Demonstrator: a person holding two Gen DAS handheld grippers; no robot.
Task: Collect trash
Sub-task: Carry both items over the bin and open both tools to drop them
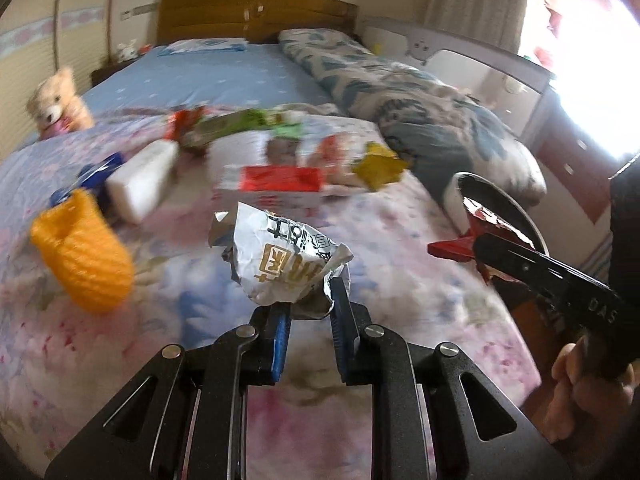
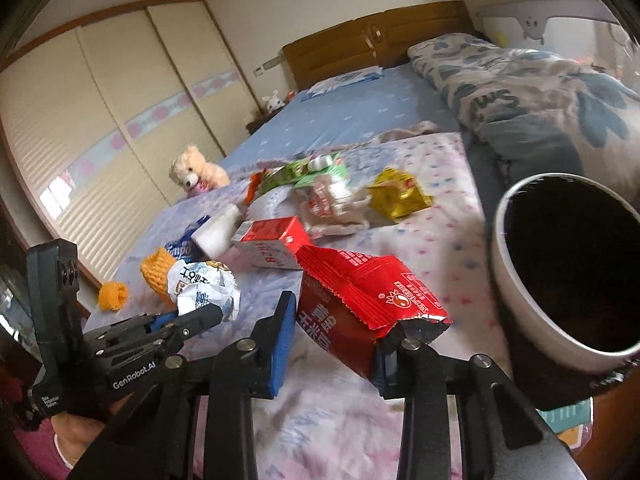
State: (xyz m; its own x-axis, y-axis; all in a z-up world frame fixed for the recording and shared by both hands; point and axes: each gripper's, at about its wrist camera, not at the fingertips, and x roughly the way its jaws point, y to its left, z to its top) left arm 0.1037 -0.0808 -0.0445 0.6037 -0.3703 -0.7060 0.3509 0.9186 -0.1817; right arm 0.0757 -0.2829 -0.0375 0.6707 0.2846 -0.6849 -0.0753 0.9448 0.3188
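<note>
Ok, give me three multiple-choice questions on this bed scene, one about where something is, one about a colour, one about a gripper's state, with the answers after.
1. Where is the teddy bear?
A. on the bed's far left side
B. inside the bin
C. on the folded quilt

2. What colour is the snack wrapper at the right gripper?
A. green
B. red
C. blue

3. What is the left gripper doing?
A. open over bare sheet
B. shut on the milk carton
C. shut on the crumpled white wrapper

Answers:
1 A: it sits by the left edge, beyond the litter.
2 B: red foil with white print.
3 C: both views show its pads pinching the crumpled paper.
</note>
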